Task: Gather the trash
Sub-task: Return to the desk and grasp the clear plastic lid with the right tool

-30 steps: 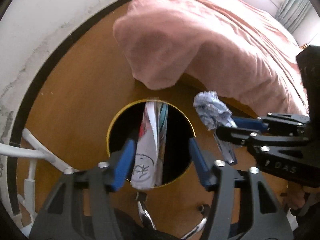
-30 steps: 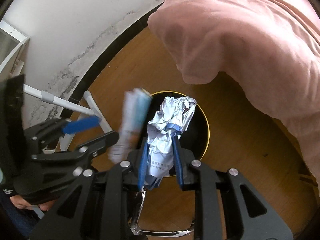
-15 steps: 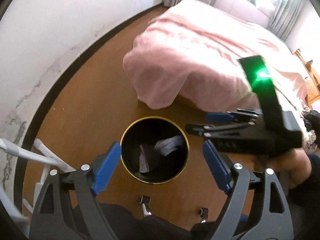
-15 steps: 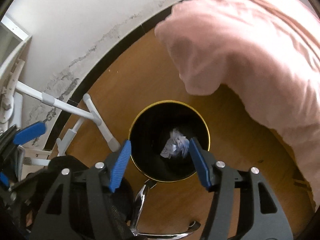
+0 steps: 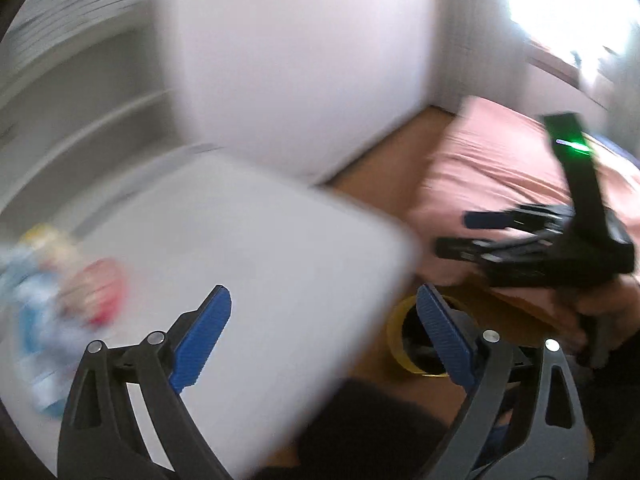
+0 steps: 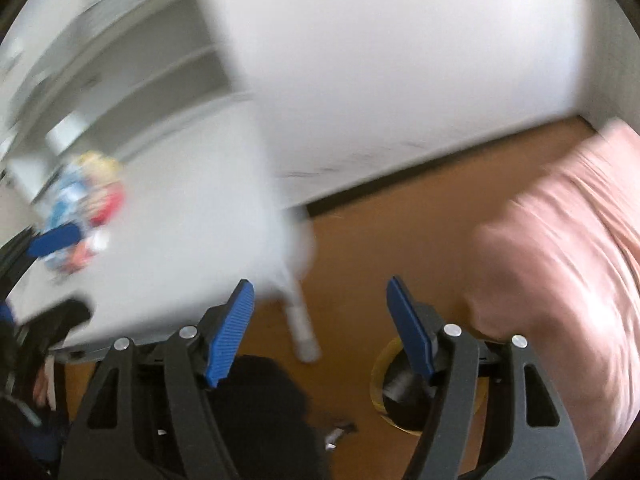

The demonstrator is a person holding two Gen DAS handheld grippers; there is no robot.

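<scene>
Both views are heavily motion-blurred. A white surface [image 5: 248, 248] is seen filling the lower left of the left wrist view, and a heap of colourful trash [image 5: 60, 300], blue, white, red and yellow, lies on its far left part; the single pieces cannot be told apart. The same heap [image 6: 84, 208] is seen at the left of the right wrist view, on the white surface [image 6: 168, 216]. White shelving [image 6: 132, 60] is seen behind the surface, against a white wall [image 6: 400, 60]. A white leg [image 6: 300, 320] of the surface is seen reaching down to the brown wooden floor [image 6: 400, 220]. A pink bed cover [image 6: 560, 260] hangs at the right. A black bin with a yellow rim [image 6: 380, 372] stands on the floor just beside the bed, partly hidden by the right claw's finger; in the left wrist view the bin [image 5: 396, 340] is partly hidden by the surface's edge and a blue pad.

The left claw [image 5: 324, 340] is held wide apart, nothing between its blue pads, over the surface's near edge. The right claw [image 6: 320, 328] is likewise spread wide and empty, above the floor. In the left wrist view the right claw [image 5: 460, 236] is seen from the side, in front of the bed.
</scene>
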